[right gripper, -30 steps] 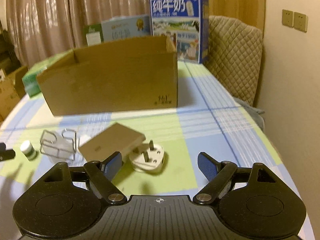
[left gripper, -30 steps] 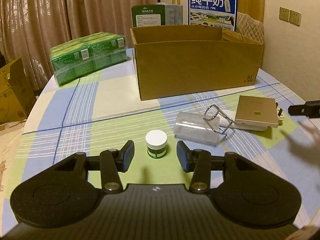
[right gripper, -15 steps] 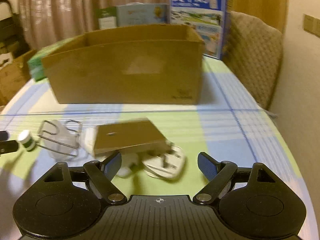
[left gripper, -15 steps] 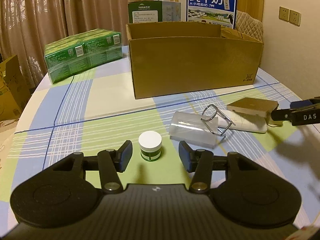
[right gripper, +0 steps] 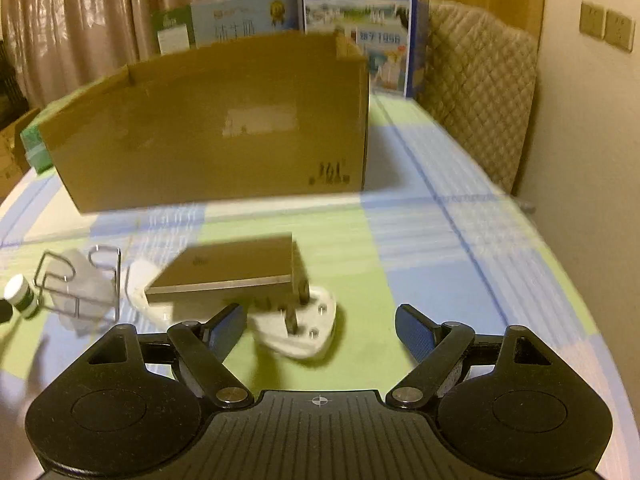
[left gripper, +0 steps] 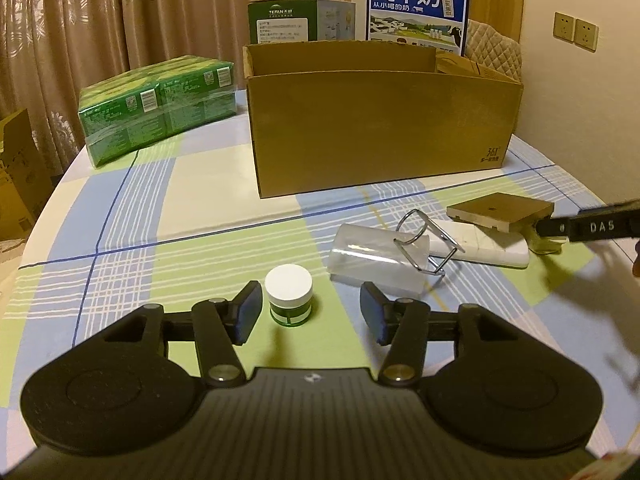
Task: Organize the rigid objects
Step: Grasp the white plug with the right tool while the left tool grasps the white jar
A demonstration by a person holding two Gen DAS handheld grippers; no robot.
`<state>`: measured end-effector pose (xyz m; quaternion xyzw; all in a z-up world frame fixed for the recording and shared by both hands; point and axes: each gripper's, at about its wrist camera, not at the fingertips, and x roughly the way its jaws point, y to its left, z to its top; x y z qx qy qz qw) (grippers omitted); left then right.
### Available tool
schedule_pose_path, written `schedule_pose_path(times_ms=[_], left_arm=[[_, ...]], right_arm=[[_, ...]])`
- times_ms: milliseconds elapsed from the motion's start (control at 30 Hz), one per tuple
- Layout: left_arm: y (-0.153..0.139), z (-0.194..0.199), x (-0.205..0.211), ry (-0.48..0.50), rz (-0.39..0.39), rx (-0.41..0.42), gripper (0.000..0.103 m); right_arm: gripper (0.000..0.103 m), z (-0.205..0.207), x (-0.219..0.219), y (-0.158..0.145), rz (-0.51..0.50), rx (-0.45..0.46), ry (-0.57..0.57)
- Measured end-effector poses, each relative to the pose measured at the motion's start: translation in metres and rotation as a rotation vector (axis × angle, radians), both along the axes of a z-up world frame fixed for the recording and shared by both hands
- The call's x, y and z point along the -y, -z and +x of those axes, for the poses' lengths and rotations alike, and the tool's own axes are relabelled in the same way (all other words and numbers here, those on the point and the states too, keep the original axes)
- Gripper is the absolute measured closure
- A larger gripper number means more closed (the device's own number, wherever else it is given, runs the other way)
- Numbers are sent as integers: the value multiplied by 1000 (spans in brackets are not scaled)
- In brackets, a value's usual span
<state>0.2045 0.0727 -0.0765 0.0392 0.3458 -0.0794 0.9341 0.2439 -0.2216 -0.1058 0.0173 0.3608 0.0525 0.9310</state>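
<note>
Here the left gripper is spread apart, and the small white-capped jar stands upright on the tablecloth between its fingers, nearer the left one. The right gripper, also apart and empty, faces the white plug.

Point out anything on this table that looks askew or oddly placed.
The tan flat box sits tilted, one end propped on the white remote-like bar and the white plug. Beside it, the clear plastic cup lies on its side with a wire holder around it.
</note>
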Motion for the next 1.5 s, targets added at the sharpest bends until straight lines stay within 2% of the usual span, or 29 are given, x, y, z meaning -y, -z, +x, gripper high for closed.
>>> schedule_pose_path(times_ms=[100, 233, 367, 633, 700, 833, 867, 1167, 1267, 1367, 1467, 1500], left_arm=[[0, 0, 0, -5, -2, 0, 53], [0, 0, 0, -7, -3, -1, 53], [1, 1, -1, -4, 1, -5, 52], [1, 2, 1, -2, 1, -8, 52], [2, 1, 1, -1, 2, -9, 52], [2, 2, 0, -7, -1, -12, 52], [3, 2, -1, -8, -2, -12, 52], [6, 5, -2, -9, 8, -14, 51], [9, 10, 1, -10, 33, -13, 51], [13, 16, 4, -6, 81, -3, 51], [17, 22, 4, -9, 105, -10, 53], [18, 23, 4, -12, 107, -14, 59]], right_arm=[[23, -3, -6, -6, -21, 44, -31], [24, 0, -9, -3, -29, 34, -30], [24, 4, -8, -10, -21, 99, -12], [24, 10, -9, 7, -3, -18, -19], [35, 10, -8, 7, -8, -16, -16], [47, 11, -7, 12, 8, -49, -30], [54, 10, -8, 14, 10, -58, -35], [55, -23, -9, 6, 26, -116, -44], [55, -30, -16, 8, -8, -114, -65], [55, -29, -17, 9, 3, -108, -62], [55, -28, -16, 10, 3, -102, -63], [54, -28, -16, 10, -1, -102, -64]])
